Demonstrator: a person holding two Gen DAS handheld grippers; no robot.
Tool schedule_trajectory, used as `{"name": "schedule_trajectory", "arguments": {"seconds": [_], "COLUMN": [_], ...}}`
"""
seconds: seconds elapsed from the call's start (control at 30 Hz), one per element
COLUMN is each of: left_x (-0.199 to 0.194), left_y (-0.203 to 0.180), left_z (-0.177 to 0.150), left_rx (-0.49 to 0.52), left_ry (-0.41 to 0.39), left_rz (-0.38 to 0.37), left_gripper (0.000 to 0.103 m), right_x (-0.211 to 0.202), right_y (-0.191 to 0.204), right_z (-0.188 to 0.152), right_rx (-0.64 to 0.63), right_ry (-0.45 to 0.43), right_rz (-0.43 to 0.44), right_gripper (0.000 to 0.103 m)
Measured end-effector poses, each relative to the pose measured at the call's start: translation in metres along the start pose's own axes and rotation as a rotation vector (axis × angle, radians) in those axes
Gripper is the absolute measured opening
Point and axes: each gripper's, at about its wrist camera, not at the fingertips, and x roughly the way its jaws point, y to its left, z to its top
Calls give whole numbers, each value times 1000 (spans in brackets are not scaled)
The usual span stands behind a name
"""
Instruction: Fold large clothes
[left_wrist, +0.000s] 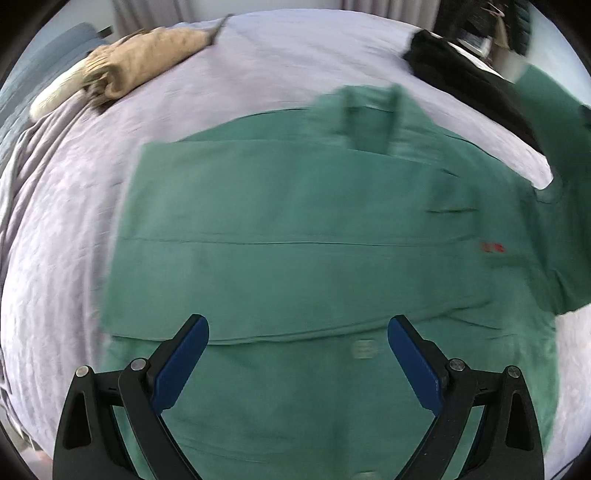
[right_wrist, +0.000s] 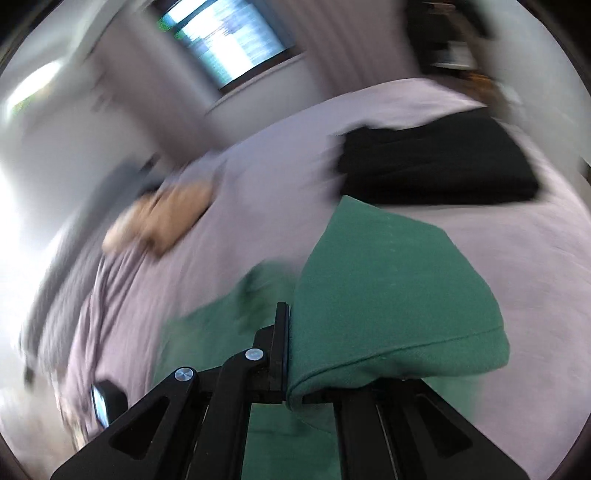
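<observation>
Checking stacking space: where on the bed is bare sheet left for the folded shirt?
Bare lilac bedsheet lies between the tan quilted garment and the black folded garment, and left of the green shirt. The right side is crowded, where green and black meet.

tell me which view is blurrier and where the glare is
Right wrist view: heavy motion smear over the window, bed and tan garment, glare washing out the left edge; only the green shirt near the tongs stays fairly crisp. Left wrist view: milder blur, even light, fisheye bending.
</observation>
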Motion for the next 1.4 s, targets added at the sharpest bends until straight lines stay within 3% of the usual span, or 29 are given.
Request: {"name": "schedule_trajectory", "arguments": {"seconds": [0.13,0.23,0.3,0.33,0.37,0.43,0.5,0.57,0.6,0.73,0.8,0.87,0.97,1.07,1.17,1.27,1.4], "left_x": [7,12,15,15,14,12,10,9,8,3,3,4,4,1,2,11,40], "left_y": [40,65,75,82,88,95,104,111,113,125,131,136,137,129,109,84,60], "left_z": [-9,-18,-22,-25,-29,-32,-35,-37,-37,-42,-44,-46,-43,-36,-26,-10,17], "left_rx": [-40,-57,-57,-55,-56,-66,-84,-99,-103,-121,-128,-136,-149,-131,-100,-59,-38], "left_ry": [7,25,30,28,27,25,23,21,20,5,6,15,14,-2,-23,-34,10], "left_rz": [26,27,18,15,13,5,-1,-3,1,21,39,51,51,29,-14,-74,-156], "left_gripper": [98,98,98,98,98,98,98,98,98,98,98,98,98,98,98,98,98], "right_x": [101,161,172,167,159,134,117,119,126,140,159,169,161,131,94,54,9], "right_y": [61,61,52,47,43,32,21,18,23,83,119,137,143,108,47,-21,-97], "right_z": [-52,-83,-96,-98,-99,-99,-95,-88,-82,-75,-80,-94,-117,-129,-144,-161,-181], "right_rx": [-70,-41,34,73,113,201,289,321,305,82,-53,-140,-164,-42,176,408,678], "right_ry": [200,339,386,377,360,283,218,206,216,222,291,349,386,391,370,315,184], "right_rz": [13,-66,-88,-64,-45,-50,-53,-46,-30,-7,-17,-29,-12,9,-16,-52,-83], "right_gripper": [4,8,12,20,39,64,60,20,18,18,25,46,50,50,50,50,50]}}
